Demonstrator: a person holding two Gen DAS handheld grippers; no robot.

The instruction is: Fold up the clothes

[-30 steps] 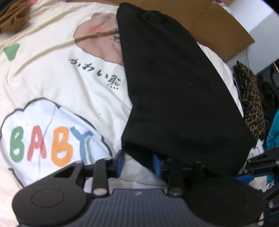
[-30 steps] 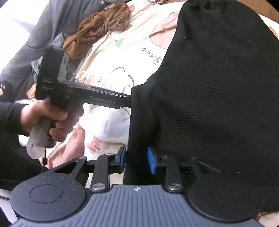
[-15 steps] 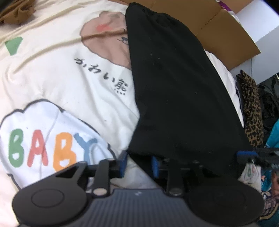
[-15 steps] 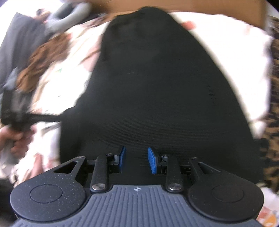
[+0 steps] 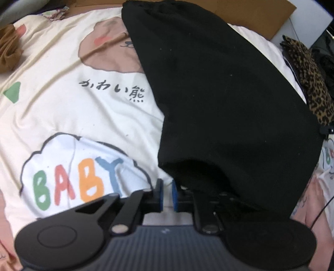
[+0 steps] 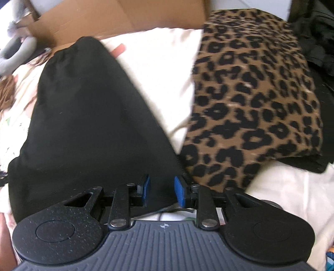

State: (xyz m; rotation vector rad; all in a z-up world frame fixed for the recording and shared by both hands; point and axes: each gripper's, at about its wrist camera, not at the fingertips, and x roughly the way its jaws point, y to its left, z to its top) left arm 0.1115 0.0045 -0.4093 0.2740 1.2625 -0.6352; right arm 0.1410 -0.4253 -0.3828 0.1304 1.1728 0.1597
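Observation:
A black garment (image 5: 225, 100) lies lengthwise on the cream printed bedsheet (image 5: 62, 87); it also shows in the right wrist view (image 6: 87, 125). My left gripper (image 5: 166, 195) sits at the garment's near left corner, its jaws nearly together with a narrow gap and only sheet between them; the cloth's hem drapes over its right finger. My right gripper (image 6: 161, 192) is open, with the garment's near right corner lying between its blue pads (image 6: 180, 192).
A folded leopard-print cloth (image 6: 256, 100) lies right of the black garment, also seen in the left wrist view (image 5: 309, 77). Brown cardboard (image 6: 117, 18) stands at the far end. A brown garment (image 5: 9, 50) lies at far left. Dark clothes (image 6: 315, 37) are piled at far right.
My right gripper has swung from the garment's left edge across to its near right corner. My left gripper's jaws have narrowed and the cloth edge now sits beside them, not between.

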